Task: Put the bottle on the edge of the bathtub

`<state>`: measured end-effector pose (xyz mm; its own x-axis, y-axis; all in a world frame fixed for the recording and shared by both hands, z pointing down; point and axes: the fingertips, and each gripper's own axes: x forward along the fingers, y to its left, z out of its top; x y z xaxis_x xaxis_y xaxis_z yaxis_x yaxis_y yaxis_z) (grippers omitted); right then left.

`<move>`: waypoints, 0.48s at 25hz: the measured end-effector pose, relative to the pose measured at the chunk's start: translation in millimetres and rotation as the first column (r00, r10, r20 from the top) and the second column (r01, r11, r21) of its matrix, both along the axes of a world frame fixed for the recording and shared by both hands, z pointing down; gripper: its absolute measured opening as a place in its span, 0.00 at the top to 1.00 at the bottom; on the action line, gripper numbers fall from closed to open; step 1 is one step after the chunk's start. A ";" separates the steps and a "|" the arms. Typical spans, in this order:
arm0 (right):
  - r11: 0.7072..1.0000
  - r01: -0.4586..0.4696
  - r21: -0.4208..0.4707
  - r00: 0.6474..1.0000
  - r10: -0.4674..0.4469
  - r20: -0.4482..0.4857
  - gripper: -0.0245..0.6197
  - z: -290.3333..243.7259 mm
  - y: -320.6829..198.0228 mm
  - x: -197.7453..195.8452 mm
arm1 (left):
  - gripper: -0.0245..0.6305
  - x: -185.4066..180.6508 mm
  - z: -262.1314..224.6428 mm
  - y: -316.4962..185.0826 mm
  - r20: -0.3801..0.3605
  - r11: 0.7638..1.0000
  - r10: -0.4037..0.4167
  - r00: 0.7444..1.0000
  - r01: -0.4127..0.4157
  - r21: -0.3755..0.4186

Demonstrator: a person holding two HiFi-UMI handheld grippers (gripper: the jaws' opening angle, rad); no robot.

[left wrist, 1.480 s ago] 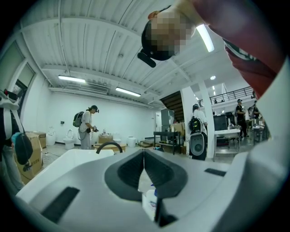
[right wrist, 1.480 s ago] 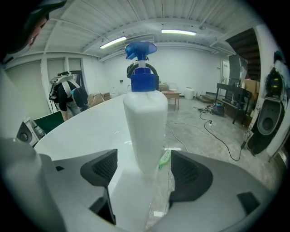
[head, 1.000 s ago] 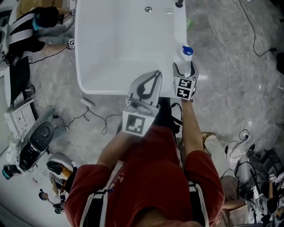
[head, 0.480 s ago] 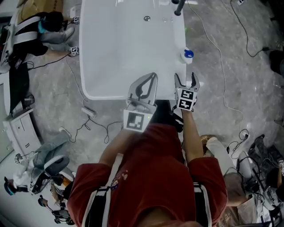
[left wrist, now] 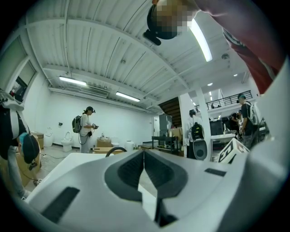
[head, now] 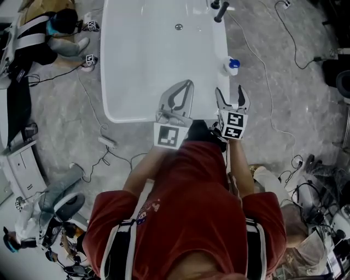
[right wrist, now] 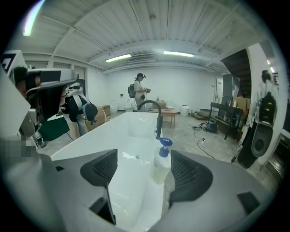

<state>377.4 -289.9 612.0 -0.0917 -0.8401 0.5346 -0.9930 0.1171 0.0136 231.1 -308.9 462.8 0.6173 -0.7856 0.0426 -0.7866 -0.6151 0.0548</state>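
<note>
Currently your right gripper hangs over the near right corner of the bathtub, its 2 jaws spread wide and gripping nothing. Bottle: white with a blue cap, upright on the tub's right rim, just ahead of those jaws and apart from them. The right gripper view frames it in the gap. Your left gripper sits over the near rim, jaws pressed together, empty. Dark faucet stands farther along that same rim.
</note>
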 end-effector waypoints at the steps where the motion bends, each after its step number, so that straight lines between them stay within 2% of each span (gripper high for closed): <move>1: 1.000 -0.001 0.017 1.000 0.001 -0.001 0.41 -10.3 -3.8 -2.3 | 0.94 -2.9 -3.0 -2.7 -0.002 1.000 0.001 1.000 -0.001 0.007; 6: 0.992 0.029 0.122 0.998 -0.022 -0.055 0.41 -68.3 -18.8 -17.8 | 0.94 -14.8 -16.1 -13.3 -0.024 0.999 0.015 1.000 -0.014 0.044; 12: 0.967 0.036 0.252 0.995 -0.012 -0.096 0.41 -125.4 -30.1 -26.0 | 0.94 -26.7 -26.4 -22.9 -0.045 0.997 0.017 0.999 -0.014 0.081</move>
